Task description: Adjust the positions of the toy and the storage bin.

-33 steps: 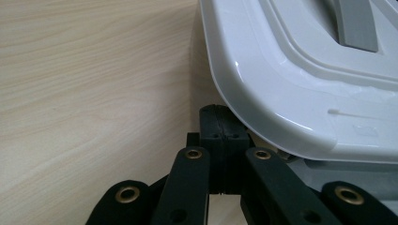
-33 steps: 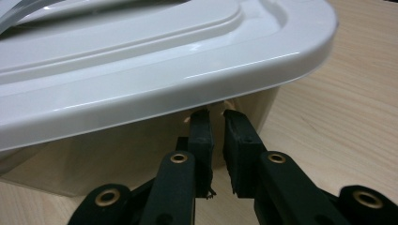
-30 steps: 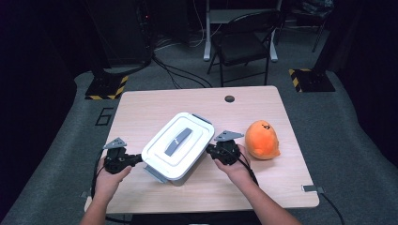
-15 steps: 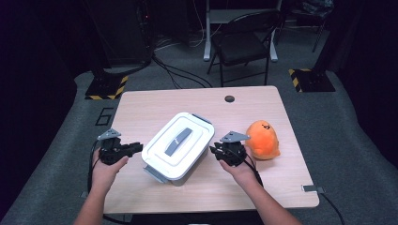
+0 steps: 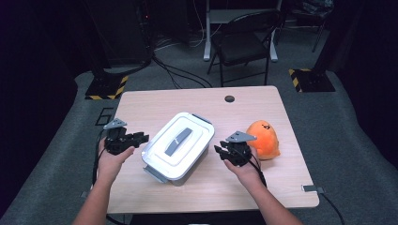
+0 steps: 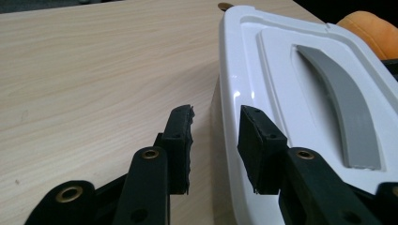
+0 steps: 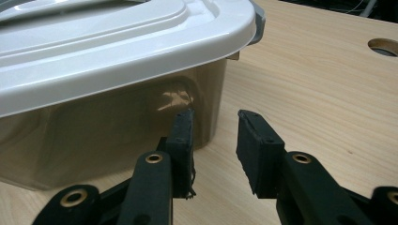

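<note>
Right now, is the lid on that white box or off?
On. The white lid sits flat over the box, its rim overhanging the wall all round.

box (image 5: 178,146) mid-table (image 5: 197,98), plush toy (image 5: 264,139) right of it (hole (image 5: 229,99) behind both)

The box's lid (image 5: 180,140) is glossy white plastic. The table (image 5: 155,101) is matt pale wood grain. The orange toy (image 5: 264,139) looks plush.
</note>
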